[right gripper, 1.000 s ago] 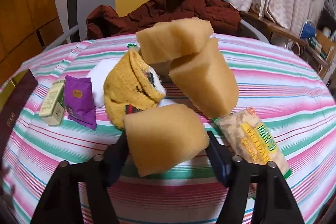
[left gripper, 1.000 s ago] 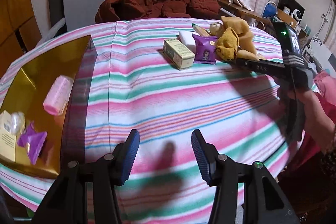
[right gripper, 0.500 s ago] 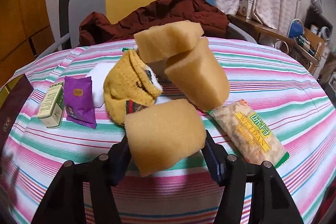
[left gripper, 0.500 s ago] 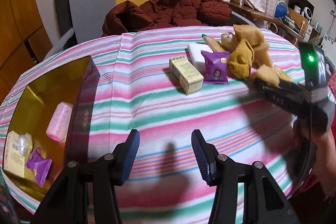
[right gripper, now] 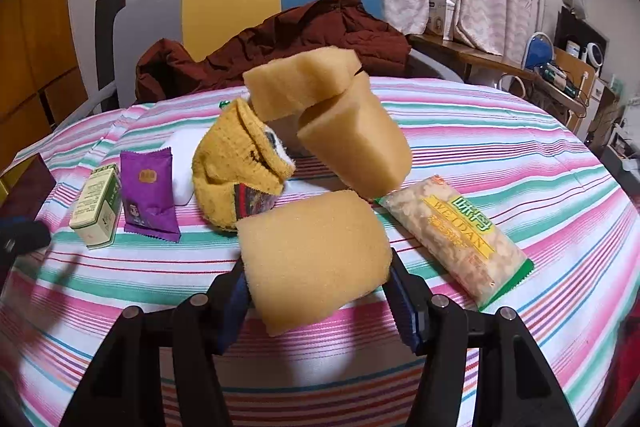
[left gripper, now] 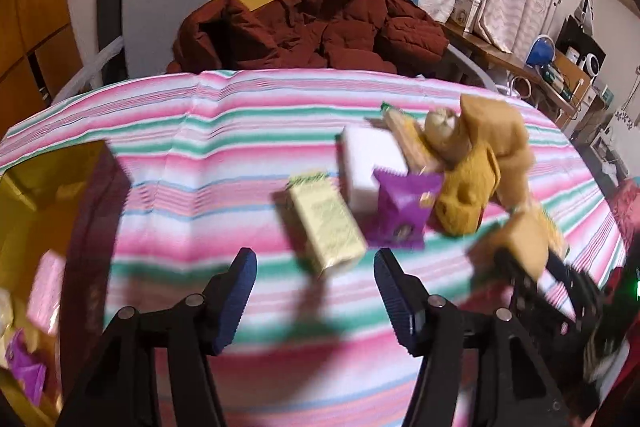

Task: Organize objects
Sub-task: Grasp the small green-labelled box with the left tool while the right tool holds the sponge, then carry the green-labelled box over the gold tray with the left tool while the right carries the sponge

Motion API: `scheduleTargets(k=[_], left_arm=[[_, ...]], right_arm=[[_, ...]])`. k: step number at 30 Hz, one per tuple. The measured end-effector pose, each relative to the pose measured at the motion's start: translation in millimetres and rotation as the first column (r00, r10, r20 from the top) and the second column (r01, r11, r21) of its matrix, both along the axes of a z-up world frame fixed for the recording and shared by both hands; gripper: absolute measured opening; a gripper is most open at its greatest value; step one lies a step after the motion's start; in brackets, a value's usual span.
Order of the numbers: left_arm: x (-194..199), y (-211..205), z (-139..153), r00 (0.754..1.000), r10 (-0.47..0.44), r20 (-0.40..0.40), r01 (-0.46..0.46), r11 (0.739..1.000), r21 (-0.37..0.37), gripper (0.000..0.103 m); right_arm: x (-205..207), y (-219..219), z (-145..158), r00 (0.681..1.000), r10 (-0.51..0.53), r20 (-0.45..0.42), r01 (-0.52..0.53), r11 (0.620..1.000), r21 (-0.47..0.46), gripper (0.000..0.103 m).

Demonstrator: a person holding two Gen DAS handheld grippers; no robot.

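Note:
My right gripper [right gripper: 318, 283] is shut on a tan sponge block [right gripper: 316, 259], held just above the striped tablecloth [right gripper: 500, 155]. Two more sponge blocks [right gripper: 356, 143] lean together behind it, next to a yellow knitted sock [right gripper: 232, 167] and a snack packet [right gripper: 456, 231]. My left gripper [left gripper: 314, 283] hovers low over the cloth; its jaws are opening with nothing between them. Just ahead of its fingertips lies a green box [left gripper: 326, 223], with a purple packet [left gripper: 404, 207] and a white block [left gripper: 368, 159] to its right. The held sponge [left gripper: 524, 239] also shows at the right of the left wrist view.
A gold tray [left gripper: 36, 211] sits at the table's left edge, holding a pink item [left gripper: 44, 283] and a purple packet [left gripper: 24, 371]. A dark red jacket [left gripper: 312, 31] lies on the chair behind the table. Shelves and clutter stand at the far right.
My left gripper moved away from the gold tray toward the pile, so the green box is now right in front of it, and its jaws widened. The right gripper kept hold of the sponge.

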State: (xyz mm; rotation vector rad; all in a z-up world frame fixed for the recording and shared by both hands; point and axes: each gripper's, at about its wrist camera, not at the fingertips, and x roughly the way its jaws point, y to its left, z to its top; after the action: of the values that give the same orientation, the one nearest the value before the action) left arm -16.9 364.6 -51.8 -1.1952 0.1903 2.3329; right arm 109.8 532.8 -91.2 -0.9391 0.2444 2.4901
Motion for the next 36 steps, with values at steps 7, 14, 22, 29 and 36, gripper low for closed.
scheduleTargets(k=[7, 14, 22, 29, 36], left_arm=[[-27, 27, -25, 1.0, -0.016, 0.008, 0.016, 0.997, -0.071, 0.062], [-29, 7, -40, 0.999, 0.009, -0.041, -0.01, 1.0, -0.019, 0.048], [-27, -11, -39, 0.999, -0.016, -0.045, 0.018, 0.999, 0.049, 0.03], [-2, -29, -32, 0.99, -0.019, -0.139, 0.029, 0.997, 0.067, 0.03], [22, -46, -27, 0.976, -0.028, -0.214, 0.042, 0.997, 0.064, 0.03]], right_arm=[[1, -1, 0, 1.0, -0.025, -0.007, 0.025, 0.999, 0.02, 0.062], [1, 0, -3, 1.0, -0.028, 0.001, 0.028, 0.999, 0.017, 0.062], [2, -7, 0, 1.0, -0.029, -0.003, 0.029, 0.998, 0.062, 0.062], [3, -16, 5, 1.0, -0.015, -0.013, 0.017, 0.993, 0.118, 0.062], [8, -30, 13, 0.999, 0.002, -0.044, 0.005, 0.985, 0.173, 0.062]])
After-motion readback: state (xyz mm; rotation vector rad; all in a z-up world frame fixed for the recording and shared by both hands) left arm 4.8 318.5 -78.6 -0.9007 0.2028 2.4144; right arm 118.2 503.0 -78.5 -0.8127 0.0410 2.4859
